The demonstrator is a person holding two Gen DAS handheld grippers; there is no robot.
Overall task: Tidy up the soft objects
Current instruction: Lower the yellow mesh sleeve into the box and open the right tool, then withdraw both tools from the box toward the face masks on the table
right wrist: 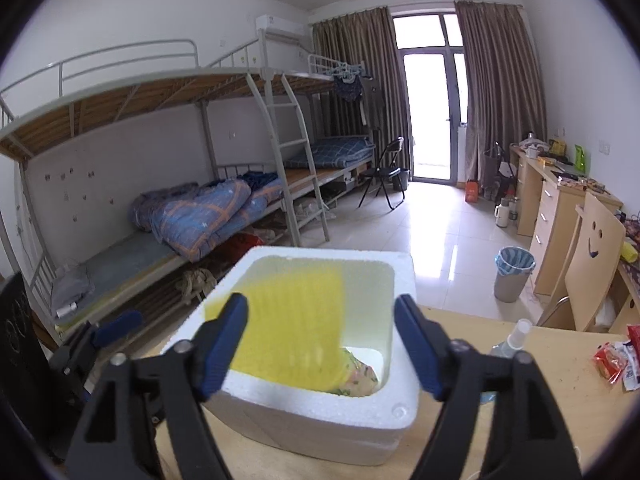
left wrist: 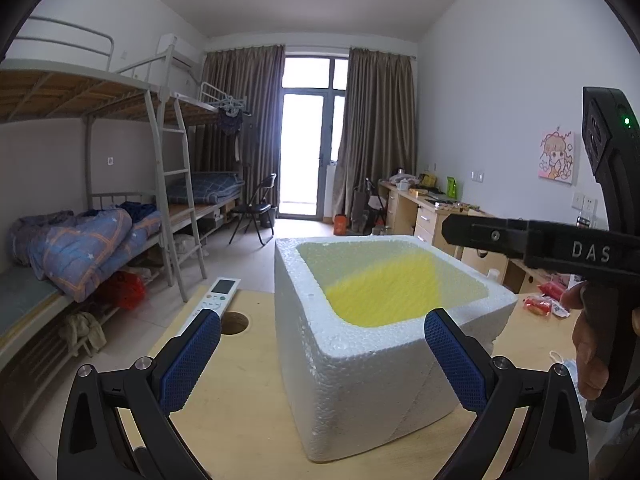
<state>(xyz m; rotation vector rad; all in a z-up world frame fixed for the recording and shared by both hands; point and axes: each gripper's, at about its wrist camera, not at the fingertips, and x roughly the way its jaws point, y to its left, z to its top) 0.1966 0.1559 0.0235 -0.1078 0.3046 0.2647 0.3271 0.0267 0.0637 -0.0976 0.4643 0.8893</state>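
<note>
A white foam box [left wrist: 360, 380] stands on the wooden table [left wrist: 240, 420]. A blurred yellow cloth [left wrist: 384, 292] is inside it. In the right wrist view the yellow cloth [right wrist: 292, 328] lies over a floral cloth [right wrist: 360, 376] in the foam box [right wrist: 320, 420]. My left gripper [left wrist: 322, 356] is open and empty, its fingers on either side of the box's near corner. My right gripper [right wrist: 320, 344] is open and empty, just above the box's near rim. The right gripper's body [left wrist: 560, 244] shows over the box in the left wrist view.
A white remote [left wrist: 212, 300] lies by a round hole [left wrist: 234, 322] in the table. Snack packets [right wrist: 616, 360] and a spray bottle [right wrist: 516, 336] lie at the right. Bunk beds [right wrist: 180, 200], a chair [right wrist: 592, 264], desks and a bin [right wrist: 514, 272] surround the table.
</note>
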